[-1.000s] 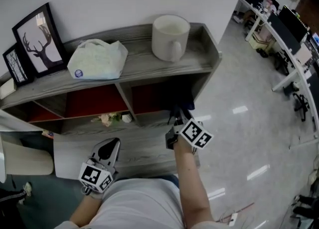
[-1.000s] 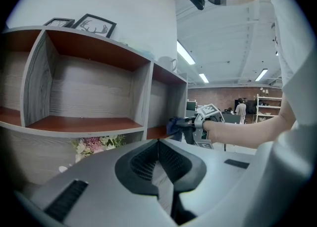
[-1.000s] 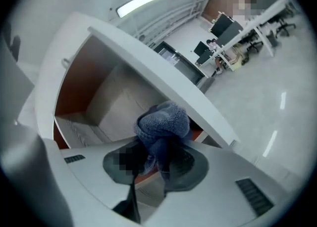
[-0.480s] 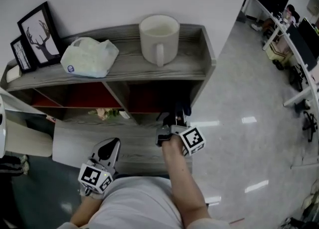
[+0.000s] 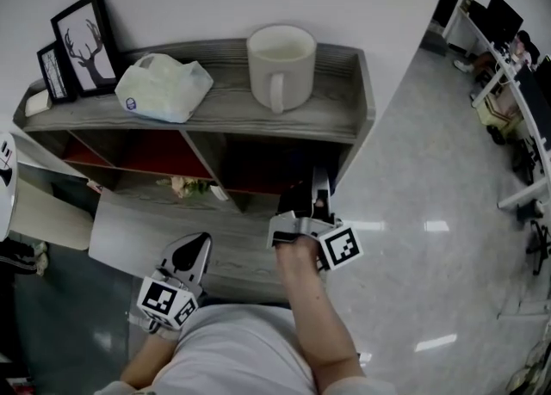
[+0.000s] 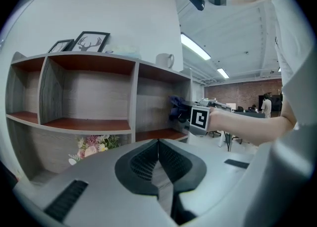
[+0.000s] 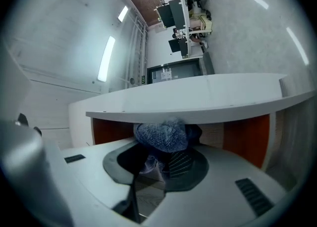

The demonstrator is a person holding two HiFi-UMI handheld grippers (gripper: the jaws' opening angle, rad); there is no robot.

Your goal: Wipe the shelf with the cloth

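Observation:
The grey wooden shelf (image 5: 215,108) has red-backed compartments under its top board. My right gripper (image 5: 316,187) reaches into the right-hand compartment and is shut on a dark blue cloth (image 7: 163,134). In the right gripper view the cloth bulges out of the jaws just under a shelf board (image 7: 198,97). The left gripper view shows the cloth (image 6: 176,106) against the compartment's wall. My left gripper (image 5: 198,243) hangs low in front of the shelf, shut with nothing in it (image 6: 158,144).
On the top board stand two picture frames (image 5: 86,32), a white plastic bag (image 5: 164,85) and a big white mug (image 5: 280,56). Artificial flowers (image 5: 185,185) lie on a lower board. Shiny floor (image 5: 430,212) lies right, with office desks beyond.
The right gripper has stayed at the mouth of the right compartment with the cloth, shifting only slightly. The left gripper has not moved. The head view has swung a little.

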